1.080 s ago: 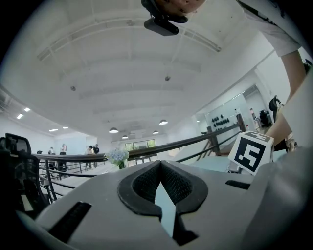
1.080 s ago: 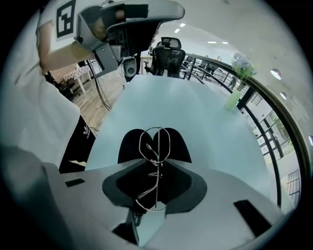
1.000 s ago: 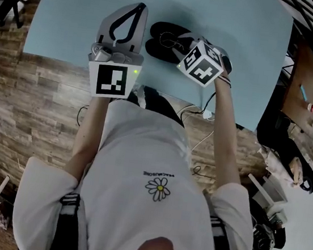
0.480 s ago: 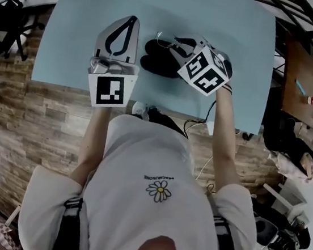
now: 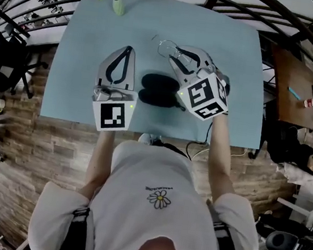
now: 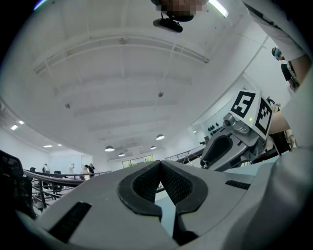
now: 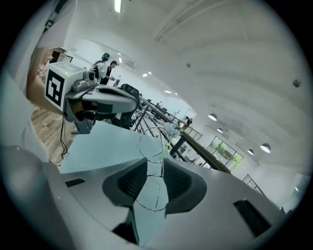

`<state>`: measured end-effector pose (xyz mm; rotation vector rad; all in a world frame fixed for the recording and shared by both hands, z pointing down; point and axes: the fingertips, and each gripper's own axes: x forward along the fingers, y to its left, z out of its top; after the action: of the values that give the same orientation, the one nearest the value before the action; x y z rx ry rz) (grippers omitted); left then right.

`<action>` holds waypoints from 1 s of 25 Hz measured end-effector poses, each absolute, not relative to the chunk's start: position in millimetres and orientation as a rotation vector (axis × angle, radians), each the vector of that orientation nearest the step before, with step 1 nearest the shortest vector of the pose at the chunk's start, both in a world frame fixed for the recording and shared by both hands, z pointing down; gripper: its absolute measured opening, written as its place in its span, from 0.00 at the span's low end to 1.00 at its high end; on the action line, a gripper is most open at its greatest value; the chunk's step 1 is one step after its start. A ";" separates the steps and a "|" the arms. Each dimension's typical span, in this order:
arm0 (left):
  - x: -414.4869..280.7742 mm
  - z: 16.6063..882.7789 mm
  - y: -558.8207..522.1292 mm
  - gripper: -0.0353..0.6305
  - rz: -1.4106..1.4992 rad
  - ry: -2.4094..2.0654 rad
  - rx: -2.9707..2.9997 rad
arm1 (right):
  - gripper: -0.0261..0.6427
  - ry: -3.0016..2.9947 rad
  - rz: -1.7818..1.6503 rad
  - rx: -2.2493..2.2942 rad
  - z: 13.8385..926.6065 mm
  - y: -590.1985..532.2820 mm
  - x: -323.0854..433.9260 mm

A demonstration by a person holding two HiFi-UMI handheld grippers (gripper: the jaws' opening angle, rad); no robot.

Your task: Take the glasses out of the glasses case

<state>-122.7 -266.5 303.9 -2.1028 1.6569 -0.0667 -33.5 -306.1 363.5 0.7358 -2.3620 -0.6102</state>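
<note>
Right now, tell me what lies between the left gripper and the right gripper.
The open black glasses case lies on the table between the left gripper and the right gripper, which holds the glasses; the head view shows this.

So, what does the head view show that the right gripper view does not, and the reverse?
Only the head view shows the black glasses case, lying open on the table between the two grippers. Only the right gripper view shows the grip closely: the right gripper is shut on the bridge of the glasses, with ceiling lamps far behind. Both views show the wire glasses in the right gripper, the left gripper and the light blue table.
</note>
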 end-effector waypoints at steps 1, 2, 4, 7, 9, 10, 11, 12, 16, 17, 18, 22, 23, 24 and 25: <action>-121.3 299.7 -266.3 0.08 -0.001 1.684 -2.118 | 0.19 -2.375 -0.626 0.765 355.2 -305.5 -30.4; -120.1 295.8 -265.9 0.08 0.056 1.707 -2.131 | 0.19 -2.384 -0.645 0.793 346.9 -304.6 -27.4; -118.9 289.2 -264.5 0.08 0.102 1.723 -2.138 | 0.19 -2.405 -0.679 0.848 330.8 -302.2 -22.8; -118.1 279.3 -262.1 0.08 0.109 1.720 -2.130 | 0.19 -2.456 -0.709 0.929 310.1 -297.3 -17.0; -116.7 272.3 -261.1 0.08 0.116 1.721 -2.124 | 0.19 -2.458 -0.747 0.990 295.9 -294.8 -9.3; -116.0 269.0 -260.7 0.08 0.124 1.724 -2.123 | 0.19 -2.454 -0.768 1.017 288.9 -293.2 -5.0; -115.5 265.8 -260.4 0.08 0.135 1.727 -2.123 | 0.19 -2.458 -0.785 1.045 282.3 -291.4 -1.0; -115.0 262.6 -260.1 0.08 0.147 1.729 -2.122 | 0.19 -2.469 -0.797 1.076 276.1 -289.3 2.6; -113.6 250.3 -257.8 0.08 0.167 1.723 -2.112 | 0.19 -2.522 -0.840 1.199 255.5 -277.3 10.9; -112.9 248.0 -257.0 0.08 0.173 1.722 -2.114 | 0.19 -2.532 -0.844 1.230 251.7 -273.7 12.2; -111.9 245.9 -256.6 0.08 0.181 1.722 -2.116 | 0.19 -2.536 -0.850 1.265 248.4 -270.8 13.8; -108.5 238.5 -256.7 0.08 0.201 1.705 -2.114 | 0.19 -2.577 -0.884 1.423 234.5 -261.3 21.9; -108.0 236.8 -256.9 0.08 0.202 1.700 -2.114 | 0.19 -2.625 -0.876 1.484 229.5 -258.6 24.4; -107.4 235.0 -257.0 0.08 0.204 1.694 -2.115 | 0.19 -2.675 -0.855 1.557 224.9 -256.3 27.6; -106.5 233.4 -257.2 0.08 0.205 1.688 -2.116 | 0.19 -2.701 -0.831 1.625 222.8 -255.2 31.6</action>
<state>-106.5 -257.2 233.4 -2.1163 1.6877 0.2046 31.6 -255.2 222.8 1.6248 -2.7008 -0.8313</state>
